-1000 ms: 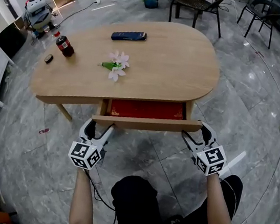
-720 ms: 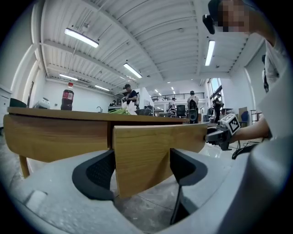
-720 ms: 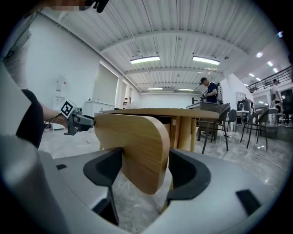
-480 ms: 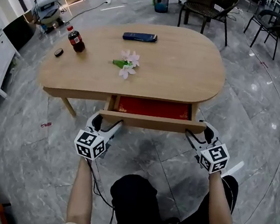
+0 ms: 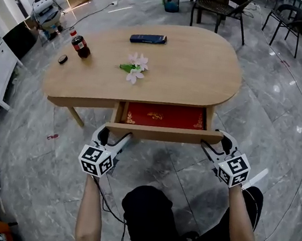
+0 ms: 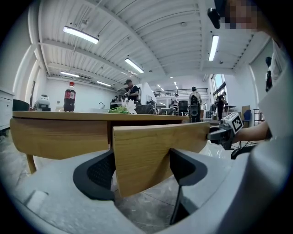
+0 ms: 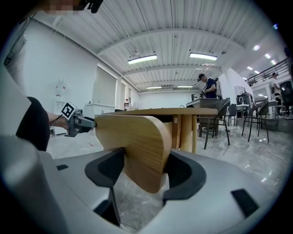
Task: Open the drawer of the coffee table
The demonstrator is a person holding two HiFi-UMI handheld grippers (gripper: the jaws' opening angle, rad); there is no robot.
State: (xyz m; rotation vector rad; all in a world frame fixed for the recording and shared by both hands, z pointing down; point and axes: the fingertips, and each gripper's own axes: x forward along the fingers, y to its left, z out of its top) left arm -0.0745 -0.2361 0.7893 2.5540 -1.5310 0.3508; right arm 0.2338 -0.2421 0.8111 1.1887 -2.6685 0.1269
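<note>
We looked down on a grey marbled floor (image 5: 282, 135). On it stood the coffee table (image 5: 197, 68), a pale wooden oval that filled most of the head view. Its drawer (image 5: 165, 115) was on the near long side, pulled partway out toward us, so its red lining lay bare below the tabletop's edge. The drawer front (image 5: 163, 132), a long plank of the same wood, ran across between our two hands. Dark chairs (image 5: 217, 4) stood beyond the far side of the table.

Our left gripper (image 5: 114, 135) met the plank's left end and our right gripper (image 5: 216, 143) met its right end. In the left gripper view the wood stood between the jaws with a pad against each face. That was a pinch on the drawer front, though these jaws had just been easing wider. In the right gripper view the rounded end of the plank sat between the jaws, which had just been closing in and pressed it from both sides.

On the tabletop a flat dark blue box (image 5: 148, 38) lay toward the far edge. A dark bottle (image 5: 81, 45) with a red label stood upright near the left end. A sprig of pale flowers (image 5: 133, 67) lay nearer the middle, and a small dark cap (image 5: 63, 59) lay near the bottle.
</note>
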